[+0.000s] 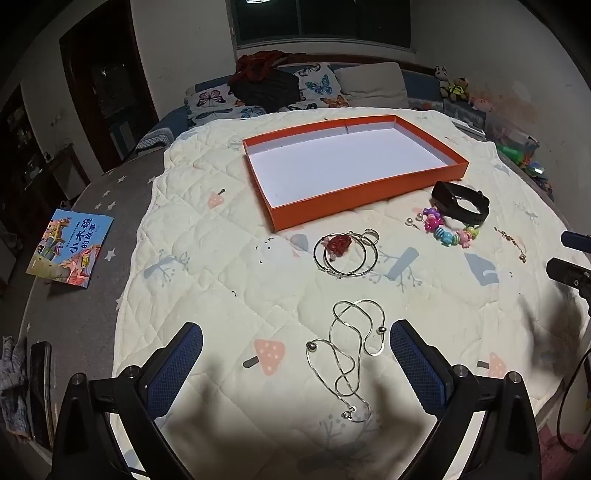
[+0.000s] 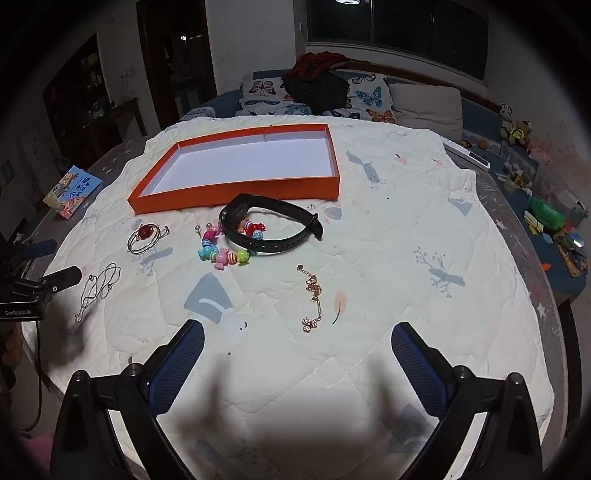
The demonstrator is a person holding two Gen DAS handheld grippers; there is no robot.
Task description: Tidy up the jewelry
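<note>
Left gripper (image 1: 295, 345) spread wide, holds nothing, hovering over the silver chain (image 1: 349, 354), which lies loose on the quilt (image 1: 221, 236) between its fingers; likely first pick. Right gripper (image 2: 297, 347) also spread wide and empty, gold bracelet (image 2: 314, 299) just ahead of it. Orange box (image 1: 354, 199) is empty, so nothing is sorted yet. All jewelry sits on the near side of the box: hoops with the red charm (image 1: 341, 251) near its front corner, bead bracelet (image 2: 225, 251) touching the black watch band (image 2: 269, 229) by its front wall. Probably laid out for easy reach. Picture book (image 1: 70, 247) left of the box, off the quilt. Dim bedroom; butterfly pillows (image 2: 369, 96) and dark window (image 2: 399, 33) behind the box.
</note>
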